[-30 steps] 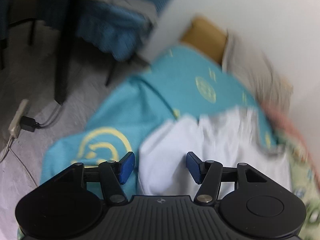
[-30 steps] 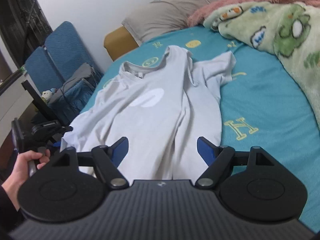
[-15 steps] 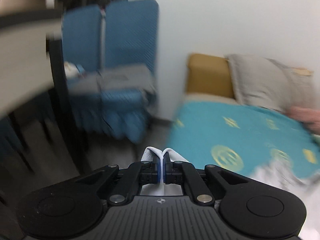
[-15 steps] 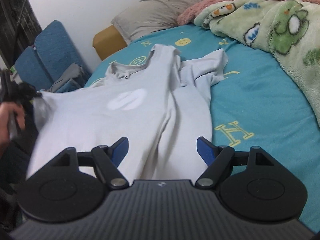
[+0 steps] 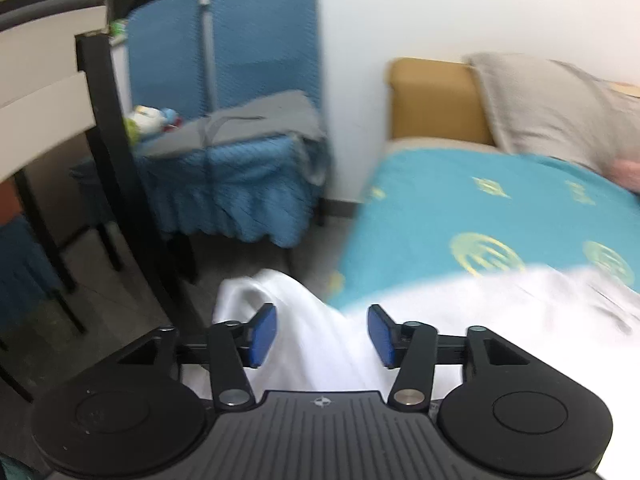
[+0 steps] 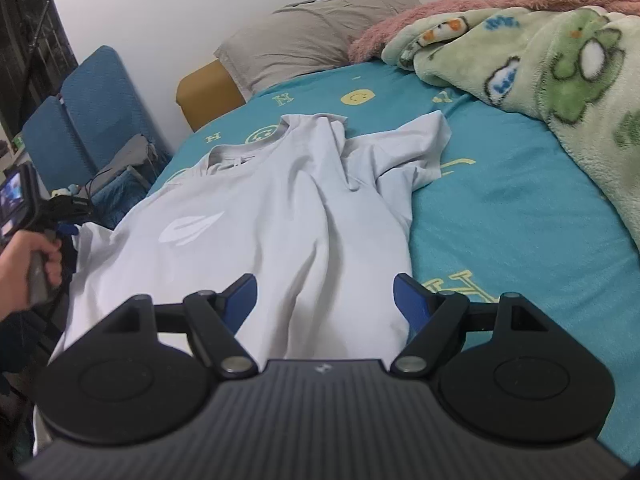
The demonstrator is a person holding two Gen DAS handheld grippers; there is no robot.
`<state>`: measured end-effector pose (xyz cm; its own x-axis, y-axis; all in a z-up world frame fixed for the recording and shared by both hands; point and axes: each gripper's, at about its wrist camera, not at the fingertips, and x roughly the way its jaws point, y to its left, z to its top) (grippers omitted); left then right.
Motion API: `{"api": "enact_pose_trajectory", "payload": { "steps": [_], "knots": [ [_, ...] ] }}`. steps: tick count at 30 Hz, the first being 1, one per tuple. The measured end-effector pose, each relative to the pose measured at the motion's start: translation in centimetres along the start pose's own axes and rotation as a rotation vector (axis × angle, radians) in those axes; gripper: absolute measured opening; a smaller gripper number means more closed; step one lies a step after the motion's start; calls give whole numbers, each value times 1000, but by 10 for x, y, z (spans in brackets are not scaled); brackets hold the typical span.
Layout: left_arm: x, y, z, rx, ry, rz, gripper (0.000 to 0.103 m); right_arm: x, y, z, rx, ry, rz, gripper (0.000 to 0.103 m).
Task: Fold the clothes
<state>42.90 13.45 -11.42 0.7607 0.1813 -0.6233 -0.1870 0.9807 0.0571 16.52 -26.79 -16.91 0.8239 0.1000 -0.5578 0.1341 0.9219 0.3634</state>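
A light grey T-shirt [image 6: 280, 208] lies face up on the teal bed sheet [image 6: 500, 208], collar toward the pillow, its right sleeve crumpled. My right gripper [image 6: 326, 300] is open, hovering just over the shirt's hem with nothing pinched. In the left wrist view the shirt's left edge [image 5: 312, 320] hangs over the side of the bed and rises between the blue pads [image 5: 262, 332] of my left gripper [image 5: 322, 334]. Those jaws are opening and the pads stand clear of the cloth. The right wrist view shows a hand [image 6: 24, 256] holding the left gripper [image 6: 66, 216] beside the bed.
A grey pillow [image 6: 316, 28] and a green cartoon blanket [image 6: 540, 64] lie at the head and right of the bed. Left of the bed stand a blue padded chair [image 5: 240, 120] with grey clothing on it and a black table frame [image 5: 120, 168].
The left gripper closed on the shirt's left edge, pulled it out over the bed's side, and now has its jaws apart again. The shirt's left half lies flatter. The right gripper dipped slightly.
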Motion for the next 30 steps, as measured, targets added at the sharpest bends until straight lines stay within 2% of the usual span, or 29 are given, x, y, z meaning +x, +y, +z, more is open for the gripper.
{"api": "enact_pose_trajectory", "payload": {
  "steps": [5,8,10,15,17,20,22,27,30],
  "knots": [
    [-99,0,-55,92,-2,-91,73,-12,3,2,-11,-22,10,77],
    [-159,-3,-77,66,4,-140,77,-25,7,5,-37,-58,5,77],
    [-199,-12,-92,50,-5,-165,83,-35,10,8,-59,-90,-3,77],
    [-282,-37,-119,50,-35,-244,84,-65,14,12,-82,-150,-2,77],
    [-308,-40,-130,16,-67,-272,87,-75,15,13,-79,-155,8,88],
    [-330,-36,-146,-31,-79,-329,94,-89,15,15,-54,-147,42,89],
    [-338,-32,-155,-26,-92,-344,101,-96,20,14,-67,-149,31,89],
    [-343,-30,-166,57,-120,-279,103,-103,31,12,-121,-156,17,89],
    [-336,-27,-171,47,-92,-258,103,-101,31,10,-108,-145,50,89]
  ]
}}
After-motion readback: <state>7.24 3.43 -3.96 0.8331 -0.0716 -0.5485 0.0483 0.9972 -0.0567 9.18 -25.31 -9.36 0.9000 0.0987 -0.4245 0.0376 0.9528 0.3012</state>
